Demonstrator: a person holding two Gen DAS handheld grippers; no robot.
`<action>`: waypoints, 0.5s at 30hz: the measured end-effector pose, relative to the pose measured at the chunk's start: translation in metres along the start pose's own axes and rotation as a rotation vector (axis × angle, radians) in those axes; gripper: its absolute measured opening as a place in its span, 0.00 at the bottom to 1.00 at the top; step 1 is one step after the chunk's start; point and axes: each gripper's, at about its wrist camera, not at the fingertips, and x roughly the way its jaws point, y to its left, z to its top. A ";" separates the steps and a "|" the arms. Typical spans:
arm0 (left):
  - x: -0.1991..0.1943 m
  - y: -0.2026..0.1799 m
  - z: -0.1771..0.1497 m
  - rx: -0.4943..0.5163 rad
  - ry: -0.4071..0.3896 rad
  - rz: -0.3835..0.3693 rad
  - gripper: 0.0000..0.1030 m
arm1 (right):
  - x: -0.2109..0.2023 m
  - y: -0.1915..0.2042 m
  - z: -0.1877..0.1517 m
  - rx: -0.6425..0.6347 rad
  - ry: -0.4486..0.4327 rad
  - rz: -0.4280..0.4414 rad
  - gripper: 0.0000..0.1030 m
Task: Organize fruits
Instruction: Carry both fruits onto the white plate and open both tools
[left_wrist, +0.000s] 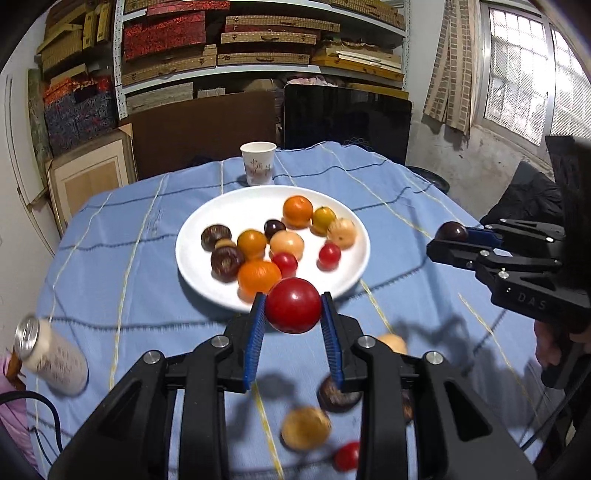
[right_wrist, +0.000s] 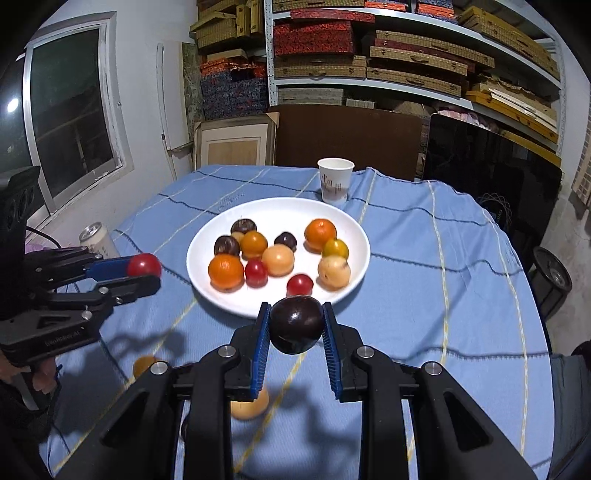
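Left gripper (left_wrist: 293, 312) fingers pinching red fruit (left_wrist: 293, 305), right gripper (right_wrist: 294, 325) fingers pinching dark plum (right_wrist: 295, 320); both level, just short of plate (right_wrist: 207, 280).

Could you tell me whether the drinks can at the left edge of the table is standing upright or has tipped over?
Upright, it seems: the can stands on its base on the blue tablecloth, silver top uppermost. Its lean in the left wrist view looks like fisheye distortion.

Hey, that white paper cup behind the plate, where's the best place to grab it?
Probably grip the paper cup across its side wall at mid-height, coming in level from the near side, over the plate. It stands upright and tapers downward, and nothing crowds its sides.
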 end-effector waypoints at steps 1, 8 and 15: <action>0.005 0.001 0.004 0.002 0.000 0.004 0.28 | 0.005 0.000 0.005 0.000 0.000 0.003 0.26; 0.059 0.014 0.024 -0.024 0.044 0.013 0.28 | 0.057 -0.005 0.031 0.041 0.038 0.017 0.26; 0.093 0.022 0.032 -0.041 0.078 0.044 0.28 | 0.095 -0.012 0.044 0.074 0.067 0.005 0.26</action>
